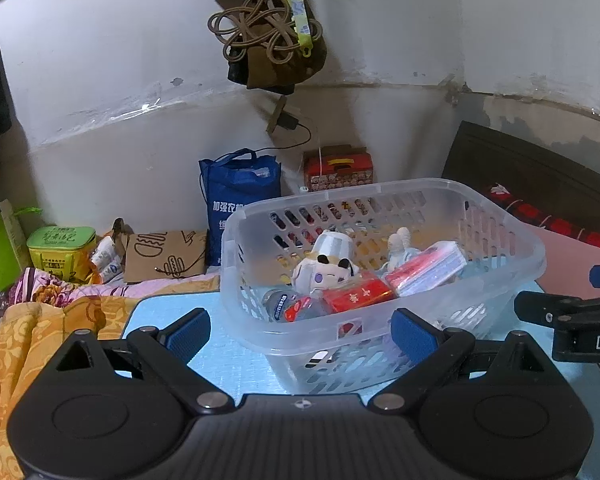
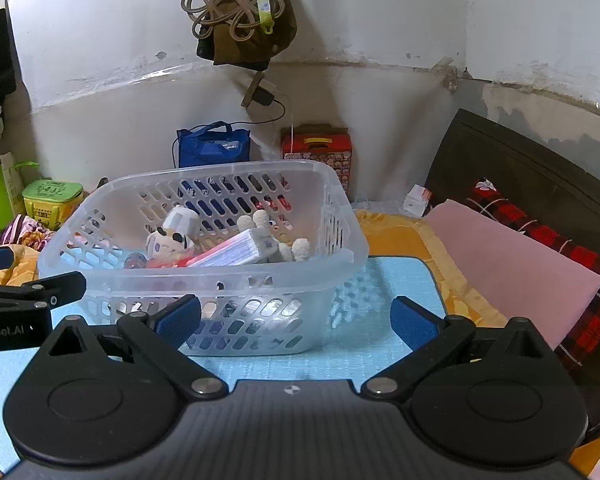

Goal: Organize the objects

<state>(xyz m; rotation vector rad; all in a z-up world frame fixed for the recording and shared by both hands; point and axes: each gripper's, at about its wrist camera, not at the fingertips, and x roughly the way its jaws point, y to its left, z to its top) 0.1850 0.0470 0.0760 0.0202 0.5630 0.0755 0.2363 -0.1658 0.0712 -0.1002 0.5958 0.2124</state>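
My clear plastic basket (image 1: 380, 216) sits on the light-blue mat (image 1: 236, 360) laid over the bed, already holding a plush toy (image 1: 326, 270), a red box (image 1: 356, 294), a flat wrapped pack (image 1: 428, 268) and a small bottle (image 1: 292, 308). I judge the sorting near its end, since nothing loose shows on the mat.

The risk I see lies with the basket itself: it is light and thin-walled, and the bedding beneath the mat is soft, so a push on the near rim from either side could tilt it and spill the load. The pack leans high among the others and would probably slide first.

I hold both tools low and level, pointed at the basket from the near side. My left gripper (image 1: 300, 332) is spread wide and carries nothing, one pad in front of the basket's near wall. My right gripper (image 2: 296, 320) is likewise spread and bare, its left pad in front of the wall, its right pad over bare mat.
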